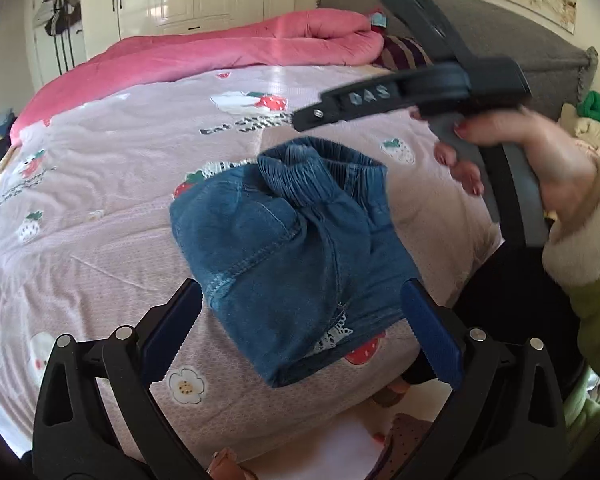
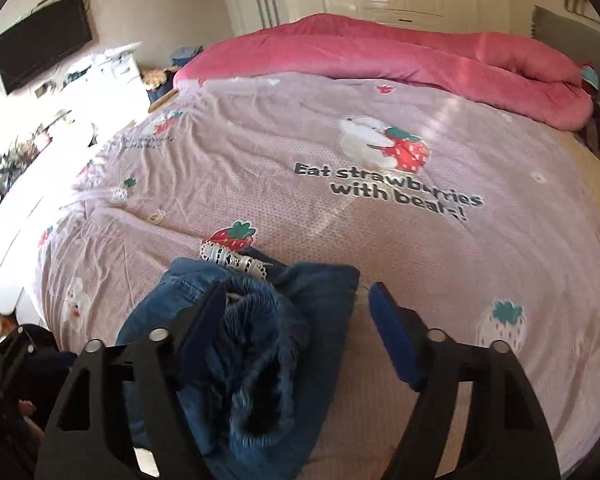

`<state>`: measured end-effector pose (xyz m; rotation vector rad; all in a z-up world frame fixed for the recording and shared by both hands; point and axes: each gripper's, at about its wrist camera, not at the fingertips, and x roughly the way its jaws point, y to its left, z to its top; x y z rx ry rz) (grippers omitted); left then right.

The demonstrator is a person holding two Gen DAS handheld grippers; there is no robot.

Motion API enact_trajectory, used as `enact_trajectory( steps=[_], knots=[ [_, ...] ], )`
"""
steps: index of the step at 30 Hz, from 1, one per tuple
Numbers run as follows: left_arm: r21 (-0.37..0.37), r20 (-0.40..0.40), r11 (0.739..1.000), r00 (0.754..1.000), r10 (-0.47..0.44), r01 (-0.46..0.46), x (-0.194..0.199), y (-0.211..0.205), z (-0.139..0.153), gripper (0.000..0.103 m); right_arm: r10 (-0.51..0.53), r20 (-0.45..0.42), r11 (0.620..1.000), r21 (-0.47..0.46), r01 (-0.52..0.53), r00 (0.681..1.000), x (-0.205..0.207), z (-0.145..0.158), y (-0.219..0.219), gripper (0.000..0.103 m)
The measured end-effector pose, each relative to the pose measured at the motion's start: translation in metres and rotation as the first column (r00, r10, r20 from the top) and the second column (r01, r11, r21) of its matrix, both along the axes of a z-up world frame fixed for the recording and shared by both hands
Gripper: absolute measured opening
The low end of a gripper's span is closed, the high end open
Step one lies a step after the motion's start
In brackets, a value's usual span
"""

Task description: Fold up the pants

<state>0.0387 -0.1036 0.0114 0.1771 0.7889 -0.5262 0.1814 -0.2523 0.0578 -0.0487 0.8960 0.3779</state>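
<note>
Now the folded denim pants [image 1: 284, 256] lie on the strawberry-print bedsheet [image 1: 100, 184].

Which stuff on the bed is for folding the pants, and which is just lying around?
For the job:
- denim pants, folded in a bundle
- left hand-held gripper, open
- right hand-held gripper, open

Just lying about:
- pink quilt
- strawberry bedsheet
- wall TV
</note>
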Motion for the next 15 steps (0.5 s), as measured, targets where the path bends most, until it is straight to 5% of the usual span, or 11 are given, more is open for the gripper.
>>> enact_trajectory(
  steps=[3, 5, 6, 8, 11, 15],
  knots=[
    [0.003, -0.013, 1.0, 1.0, 0.01, -0.01, 0.007, 0.001, -0.011, 0.093, 0.083, -0.079, 0.997, 0.002, -0.083, 0.993, 0.012, -0.013, 0.012, 0.057],
    [-0.02, -0.03, 1.0, 0.999, 0.012, -0.012, 0.01, 0.005, -0.019, 0.083, 0.114, -0.11, 0.993, 0.017, -0.113, 0.987, 0.015, -0.023, 0.014, 0.041],
    [-0.028, -0.056, 1.0, 0.998, 0.012, -0.014, 0.014, 0.007, -0.024, 0.077, 0.109, -0.115, 0.994, 0.012, -0.109, 0.987, 0.016, -0.027, 0.013, 0.019],
    [-0.041, -0.088, 0.999, 0.996, 0.006, -0.01, 0.017, 0.012, -0.031, 0.053, 0.108, -0.104, 0.994, 0.018, -0.106, 0.989, 0.012, -0.034, 0.006, 0.016],
    [-0.021, -0.104, 1.0, 0.995, -0.002, 0.0, 0.021, 0.018, -0.038, 0.037, 0.093, -0.089, 0.994, 0.069, -0.087, 0.992, 0.004, -0.031, -0.004, 0.015],
    [0.009, -0.096, 1.0, 0.995, 0.013, -0.012, 0.015, 0.031, -0.037, 0.034, 0.127, -0.023, 0.976, 0.182, -0.121, 0.992, -0.014, -0.008, -0.008, 0.014]
  ],
)
